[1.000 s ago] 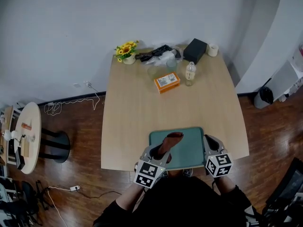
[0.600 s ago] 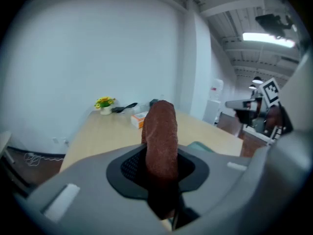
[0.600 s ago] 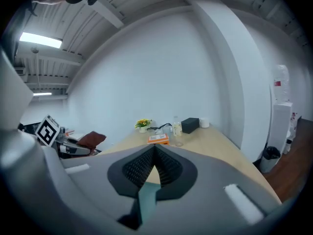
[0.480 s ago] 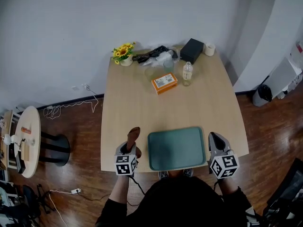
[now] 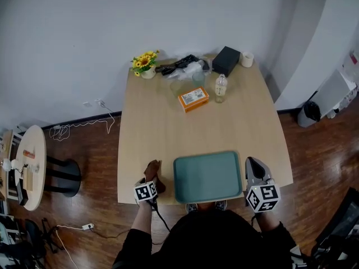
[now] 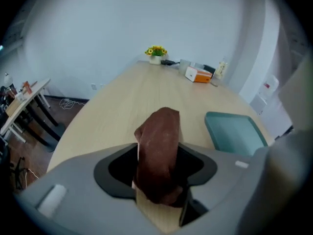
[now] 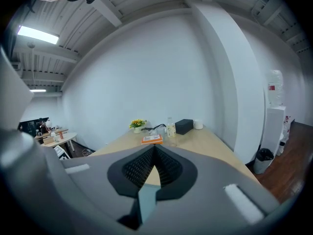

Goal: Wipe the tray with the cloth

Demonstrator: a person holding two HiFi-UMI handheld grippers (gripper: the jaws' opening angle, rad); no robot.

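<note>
Wooden table (image 5: pixel 168 128), left gripper (image 5: pixel 151 178) just opening, cloth (image 6: pixel 159 151) between jaws

The teal tray (image 5: pixel 207 176) lay flat; the brown cloth (image 5: pixel 152 169) stood bunched just left of it.

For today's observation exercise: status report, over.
Right gripper shut on teal rectangular tray. Left gripper just opening, brown fabric cloth between jaws, beside tray. Nothing blocking.

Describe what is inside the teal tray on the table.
Nothing: the teal tray shows a bare floor in the head view. The brown cloth sits outside it, on the table to its left. The right gripper covers part of its right rim.
</note>
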